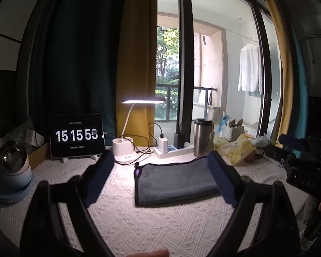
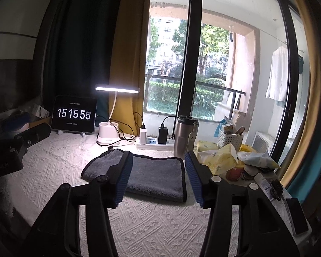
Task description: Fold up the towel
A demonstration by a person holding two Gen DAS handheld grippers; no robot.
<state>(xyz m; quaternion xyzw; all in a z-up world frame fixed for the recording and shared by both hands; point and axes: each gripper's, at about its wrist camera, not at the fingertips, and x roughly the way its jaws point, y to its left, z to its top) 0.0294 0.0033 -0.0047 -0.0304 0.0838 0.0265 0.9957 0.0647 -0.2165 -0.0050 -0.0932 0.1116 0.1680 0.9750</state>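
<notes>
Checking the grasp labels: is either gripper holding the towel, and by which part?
Nothing is held. The left gripper and right gripper are both open above the folded towel.

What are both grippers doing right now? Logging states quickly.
Left gripper: open, holding nothing, above the towel.
Right gripper: open, holding nothing.

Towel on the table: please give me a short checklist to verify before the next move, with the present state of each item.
1. Towel lies flat on the white cloth, already folded: ok.
2. Left gripper open, holding nothing: ok.
3. Right gripper open, holding nothing: ok.
4. Steel tumbler stands apart from the towel's far edge: ok.
5. Yellow packets crowd the towel's right side: not ok.
6. Number of folded layers: cannot tell.
</notes>
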